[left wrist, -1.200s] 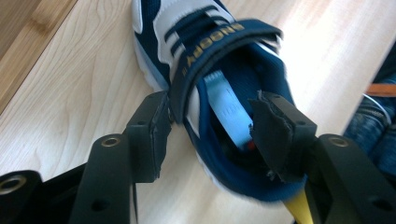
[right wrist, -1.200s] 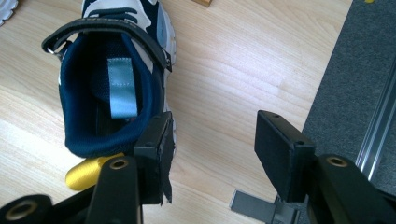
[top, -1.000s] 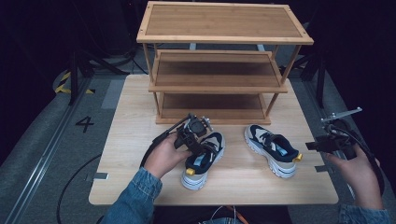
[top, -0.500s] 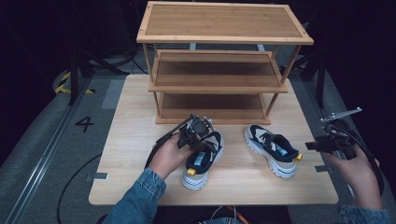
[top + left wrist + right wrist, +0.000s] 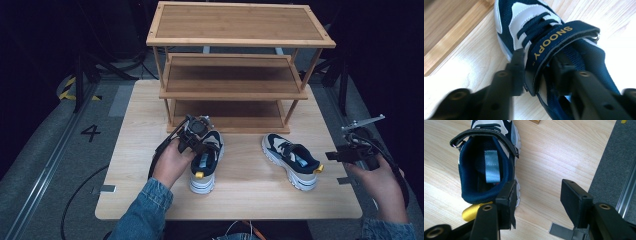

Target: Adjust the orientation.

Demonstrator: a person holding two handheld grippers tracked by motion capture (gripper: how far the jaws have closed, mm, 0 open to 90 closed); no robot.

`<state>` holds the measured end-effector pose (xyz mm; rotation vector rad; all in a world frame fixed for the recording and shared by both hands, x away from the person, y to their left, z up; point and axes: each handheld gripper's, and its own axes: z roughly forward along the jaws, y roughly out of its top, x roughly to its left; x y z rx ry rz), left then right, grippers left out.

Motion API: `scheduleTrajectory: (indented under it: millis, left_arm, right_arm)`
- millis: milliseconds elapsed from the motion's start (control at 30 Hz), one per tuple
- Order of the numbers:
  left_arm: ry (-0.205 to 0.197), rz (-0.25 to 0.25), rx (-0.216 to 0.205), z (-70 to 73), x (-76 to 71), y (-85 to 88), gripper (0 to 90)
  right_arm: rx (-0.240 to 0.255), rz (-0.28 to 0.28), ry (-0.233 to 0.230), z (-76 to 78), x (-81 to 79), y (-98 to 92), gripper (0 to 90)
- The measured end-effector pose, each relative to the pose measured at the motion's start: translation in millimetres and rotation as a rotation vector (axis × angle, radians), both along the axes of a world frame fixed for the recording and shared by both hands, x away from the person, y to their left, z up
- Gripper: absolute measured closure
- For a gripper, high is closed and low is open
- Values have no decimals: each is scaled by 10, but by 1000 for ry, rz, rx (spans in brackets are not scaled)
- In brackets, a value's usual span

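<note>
A pale wooden desk (image 5: 150, 165) carries everything, with dark floor and a grey rail around it. At its far half stands a three-tier wooden shoe rack (image 5: 235, 65), and in front of that lie two navy and white shoes well apart. My left gripper (image 5: 196, 136) is down at the left shoe (image 5: 206, 165). My right gripper (image 5: 352, 152) hangs off the desk's right edge, near the right shoe (image 5: 292, 160), its jaws wide and empty.

My left gripper view brings the left shoe's strap (image 5: 554, 40) close, with gold lettering on it. My left jaws have just been opening; one is outside the strap and one inside the collar. Blur hides whether they press. My right gripper view looks into the right shoe's opening, past its yellow heel tab (image 5: 472, 211).
</note>
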<state>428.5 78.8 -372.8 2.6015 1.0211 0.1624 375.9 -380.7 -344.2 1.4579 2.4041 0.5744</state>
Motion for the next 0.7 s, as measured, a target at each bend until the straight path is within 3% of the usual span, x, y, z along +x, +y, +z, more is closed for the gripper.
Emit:
scheduleTrajectory:
  millis: [67,167,233,300,367,400,567,633,700]
  left_arm:
    - [-11,-23,1,64,-43,34,552]
    - [-21,-12,-10,151,-125,156,556]
    - [-10,21,11,177,-172,245,585]
    - [-4,19,52,161,-181,307,602]
    - [22,32,96,105,-201,357,629]
    - [60,33,114,42,-209,377,645]
    - [156,0,120,-110,-236,348,673]
    - [175,-7,144,-157,-258,322,697]
    - [168,-7,136,-164,-261,325,700]
  right_arm:
    - [4,-1,0,3,-1,-2,470]
    - [4,-1,-11,28,-5,-19,470]
    - [10,-3,-17,51,-3,-27,471]
    - [10,-1,-19,63,5,-27,471]
    - [11,2,-23,64,23,-17,471]
    - [9,11,-25,66,45,-3,470]
    - [10,23,-28,84,82,45,471]
    - [11,30,-30,93,111,80,471]
    - [13,33,-32,92,123,91,471]
